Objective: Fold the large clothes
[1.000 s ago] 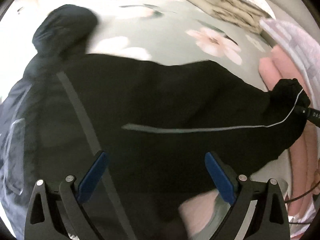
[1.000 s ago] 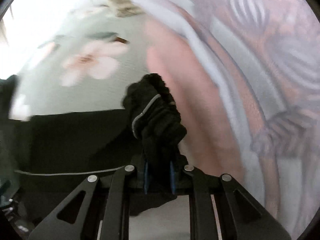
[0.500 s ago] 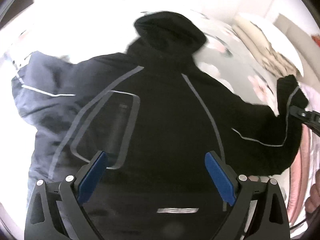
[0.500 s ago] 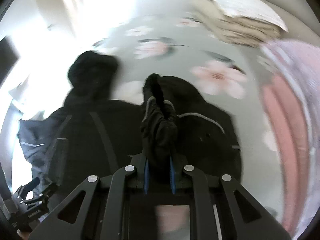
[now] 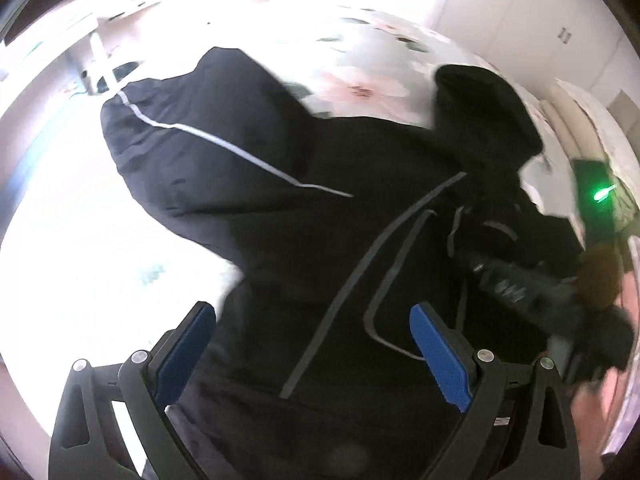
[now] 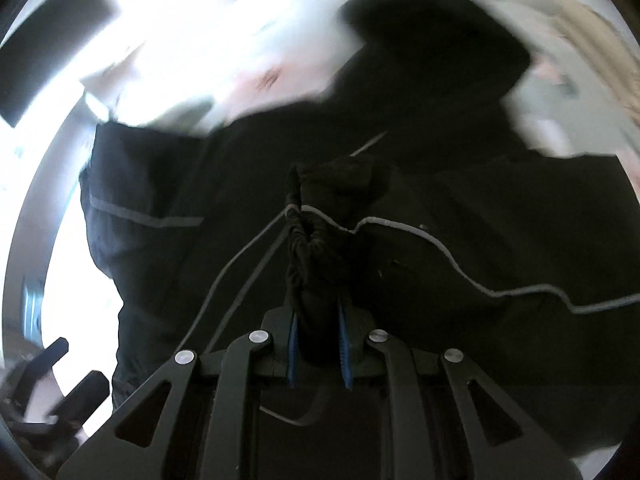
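Observation:
A black hooded jacket (image 5: 300,240) with thin grey piping lies spread on a floral bed sheet (image 5: 360,80), its hood (image 5: 480,112) at the upper right. One sleeve (image 5: 192,148) sticks out to the upper left. My left gripper (image 5: 316,356) hovers open over the jacket's body, with nothing between its blue pads. My right gripper (image 6: 318,344) is shut on the other sleeve's cuff (image 6: 332,200) and holds it above the jacket's chest. In the left wrist view the right gripper (image 5: 492,276) shows blurred at the right. The left gripper (image 6: 60,380) shows at the lower left.
Folded pale bedding (image 5: 580,120) and a pink blanket (image 5: 624,300) lie along the bed's right side. White cupboard doors (image 5: 520,20) stand behind the bed. A dark screen (image 6: 52,40) is at the upper left. The bed's left edge is washed out by bright light.
My right gripper carried the cuff from the pink blanket's side inward over the jacket's body. My left gripper swept sideways across the jacket, still open, and both views rolled.

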